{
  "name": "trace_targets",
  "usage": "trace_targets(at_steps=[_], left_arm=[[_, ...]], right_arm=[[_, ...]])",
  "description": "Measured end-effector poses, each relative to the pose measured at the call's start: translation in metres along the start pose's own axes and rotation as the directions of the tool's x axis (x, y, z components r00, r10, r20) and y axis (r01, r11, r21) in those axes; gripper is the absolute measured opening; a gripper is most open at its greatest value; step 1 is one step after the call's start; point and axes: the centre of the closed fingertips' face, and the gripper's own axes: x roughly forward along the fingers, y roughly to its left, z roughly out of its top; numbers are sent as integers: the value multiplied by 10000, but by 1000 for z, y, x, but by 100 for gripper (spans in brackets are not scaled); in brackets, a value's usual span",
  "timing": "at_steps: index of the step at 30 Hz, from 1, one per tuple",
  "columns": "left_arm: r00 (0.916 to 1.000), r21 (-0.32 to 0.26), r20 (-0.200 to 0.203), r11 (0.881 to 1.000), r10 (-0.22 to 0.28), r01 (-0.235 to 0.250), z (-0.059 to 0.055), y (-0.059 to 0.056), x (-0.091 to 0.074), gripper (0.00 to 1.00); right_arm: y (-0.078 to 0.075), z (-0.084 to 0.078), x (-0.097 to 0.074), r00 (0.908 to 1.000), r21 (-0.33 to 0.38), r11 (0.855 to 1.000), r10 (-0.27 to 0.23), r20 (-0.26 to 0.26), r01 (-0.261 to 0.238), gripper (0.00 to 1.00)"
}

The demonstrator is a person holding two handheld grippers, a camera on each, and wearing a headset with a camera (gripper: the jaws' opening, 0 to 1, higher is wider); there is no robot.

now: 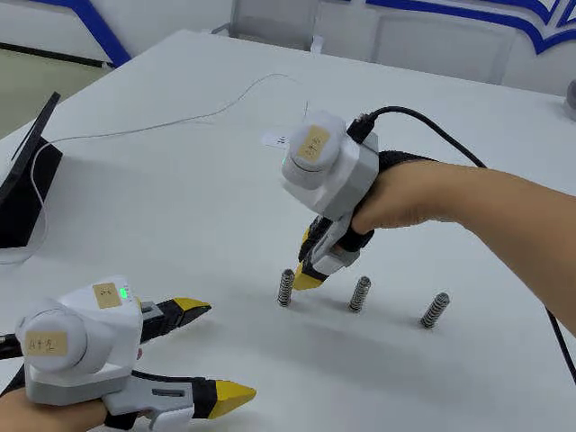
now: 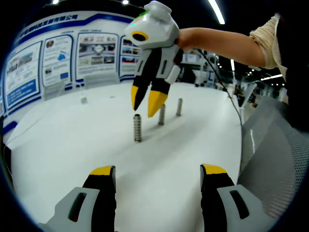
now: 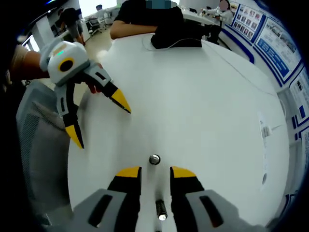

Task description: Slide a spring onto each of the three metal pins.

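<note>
— Right gripper (image 1: 306,279) first: I have it pointing steeply down over the white table (image 1: 180,207). Its yellow tips are just beside the top of the left spring (image 1: 285,287), on the side toward the middle spring (image 1: 360,293).

— Touching it?

— I cannot tell from the head view. In the left gripper view the tips hang right at the top of the nearest spring, very close. The jaws stand a narrow gap apart, with nothing between the tips.

— And the other one?

— My left gripper (image 1: 214,351) sits low at the near left of the table, well apart from the springs. Its jaws are spread wide and hold nothing.

— How do the springs stand?

— All three are upright in a row, long axes vertical, each apart from the next. The right spring (image 1: 435,310) is farthest from my right gripper. Looking down along the right gripper's jaws, I see one spring end-on just past the tips and another further back between the jaw bodies.

— And the pins?

— The coils cover the pins, so I can't make them out separately.
</note>
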Motion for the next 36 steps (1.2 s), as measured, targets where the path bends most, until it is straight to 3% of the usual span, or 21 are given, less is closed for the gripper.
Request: trace_targets(at_steps=[36], left_arm=[[9999, 165, 32, 9998, -98, 98, 11, 4, 7, 72]], right_arm=[[-6, -34, -19, 9930, 869, 9935, -814, 851, 740, 33]])
